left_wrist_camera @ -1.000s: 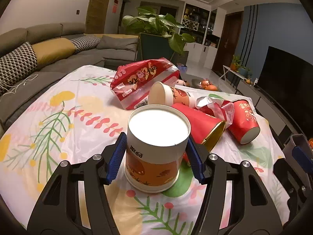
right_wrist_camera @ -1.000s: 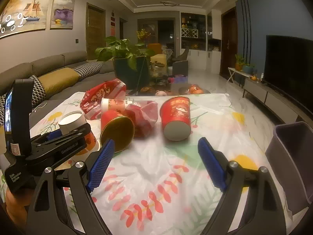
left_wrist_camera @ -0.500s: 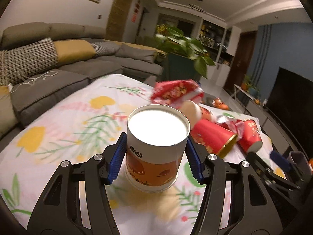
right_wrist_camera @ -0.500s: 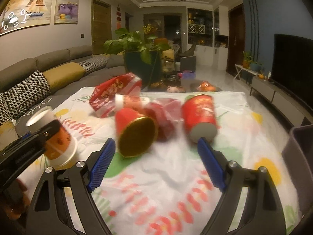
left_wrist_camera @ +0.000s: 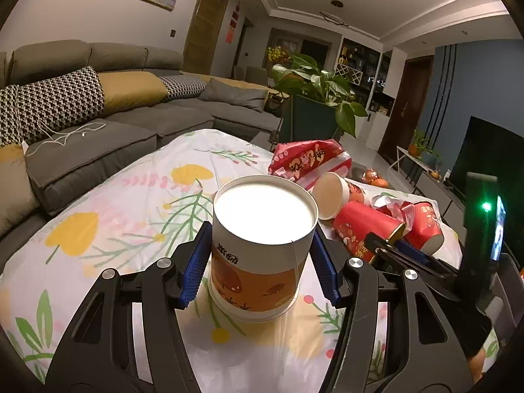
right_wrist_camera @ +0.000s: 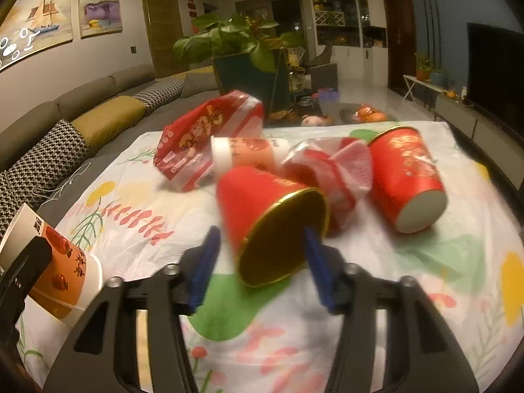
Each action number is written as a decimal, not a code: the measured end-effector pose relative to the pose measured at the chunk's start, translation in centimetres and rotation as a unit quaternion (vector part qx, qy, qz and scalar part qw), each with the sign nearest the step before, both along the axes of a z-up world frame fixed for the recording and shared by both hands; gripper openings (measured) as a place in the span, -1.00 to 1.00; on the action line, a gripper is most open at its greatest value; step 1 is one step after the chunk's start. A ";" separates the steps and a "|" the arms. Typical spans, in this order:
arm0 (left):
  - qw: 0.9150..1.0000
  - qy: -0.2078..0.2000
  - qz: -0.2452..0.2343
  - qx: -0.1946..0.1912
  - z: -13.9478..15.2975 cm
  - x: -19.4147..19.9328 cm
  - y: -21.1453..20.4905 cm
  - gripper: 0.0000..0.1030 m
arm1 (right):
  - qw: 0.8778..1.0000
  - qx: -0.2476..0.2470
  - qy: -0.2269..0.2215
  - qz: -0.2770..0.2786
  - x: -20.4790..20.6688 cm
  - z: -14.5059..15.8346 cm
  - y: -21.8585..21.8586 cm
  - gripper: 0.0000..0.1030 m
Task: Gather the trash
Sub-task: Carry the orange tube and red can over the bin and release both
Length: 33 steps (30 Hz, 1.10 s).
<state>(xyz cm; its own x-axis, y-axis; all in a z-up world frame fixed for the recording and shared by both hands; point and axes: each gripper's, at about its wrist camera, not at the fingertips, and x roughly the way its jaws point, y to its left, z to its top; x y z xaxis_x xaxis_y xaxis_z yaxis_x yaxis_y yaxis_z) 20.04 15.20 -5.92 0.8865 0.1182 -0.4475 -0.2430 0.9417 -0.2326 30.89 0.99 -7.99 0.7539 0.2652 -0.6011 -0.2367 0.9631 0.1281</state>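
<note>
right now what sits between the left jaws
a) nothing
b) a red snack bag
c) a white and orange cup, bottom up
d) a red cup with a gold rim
c: the blue pads press both sides of the white and orange cup, its flat white base facing up.

1. A home living room: a grey sectional sofa [left_wrist_camera: 137, 121] with houndstooth and mustard cushions lies left of the grippers.
2. Framed paintings [right_wrist_camera: 100, 6] hang on the wall.
3. Ahead stands a potted plant [left_wrist_camera: 314, 85]; a television [right_wrist_camera: 494, 65] sits right.
</note>
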 end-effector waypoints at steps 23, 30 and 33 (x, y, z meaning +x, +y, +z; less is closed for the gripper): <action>0.998 -0.010 -0.055 0.008 1.6 -2.2 -4.6 0.12 | 0.997 0.005 -0.051 0.052 -10.2 3.3 -8.0 -0.93; 0.994 -0.017 -0.109 0.019 2.5 -3.2 -9.4 0.12 | 0.997 -0.011 -0.068 0.028 -13.2 4.1 -13.3 -0.93; 0.990 -0.021 -0.136 0.019 2.9 -3.2 -11.8 0.12 | 0.997 -0.012 -0.079 0.012 -14.3 4.8 -15.5 -0.93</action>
<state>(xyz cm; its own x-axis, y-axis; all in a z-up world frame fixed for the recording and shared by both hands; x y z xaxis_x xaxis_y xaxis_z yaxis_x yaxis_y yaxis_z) 16.80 3.35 -2.97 0.9056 -0.1114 -0.4092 0.0300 0.9793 -0.2001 16.61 -14.51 -3.23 0.8331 0.2718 -0.4818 -0.2752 0.9592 0.0652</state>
